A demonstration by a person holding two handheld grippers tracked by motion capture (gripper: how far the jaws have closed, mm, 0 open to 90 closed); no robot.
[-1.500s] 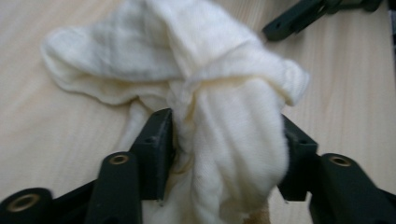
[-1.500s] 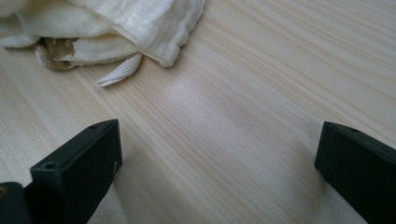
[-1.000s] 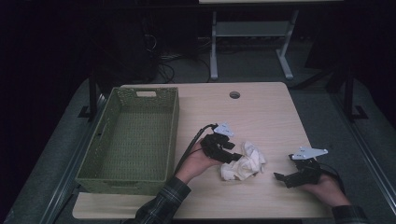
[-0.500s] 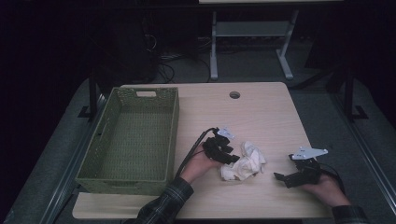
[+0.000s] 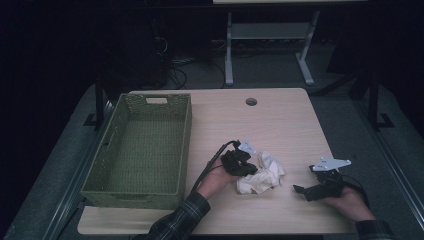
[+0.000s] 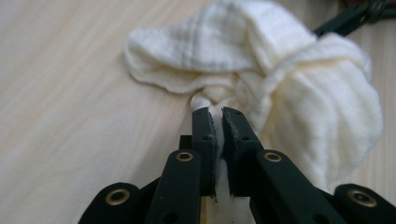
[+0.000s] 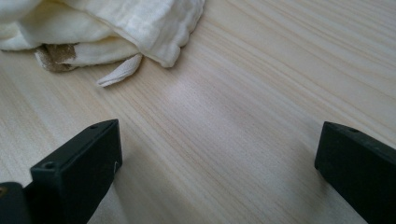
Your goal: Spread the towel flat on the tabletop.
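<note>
Left gripper view shows my left gripper (image 6: 218, 116) has just been closing, and its jaws now pinch a fold of the white cloth (image 6: 299, 98). From the high view, I see the cloth (image 5: 261, 173) crumpled on the table (image 5: 280, 125), right of the green basket (image 5: 141, 145). My right gripper (image 7: 219, 158) rests wide open near it, holding nothing.

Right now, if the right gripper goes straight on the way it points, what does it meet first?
Probably the crumpled white cloth. The right gripper has its jaws open over bare table; the cloth lies ahead, toward the left jaw's side, so a dead-straight path might just clip its edge.
</note>
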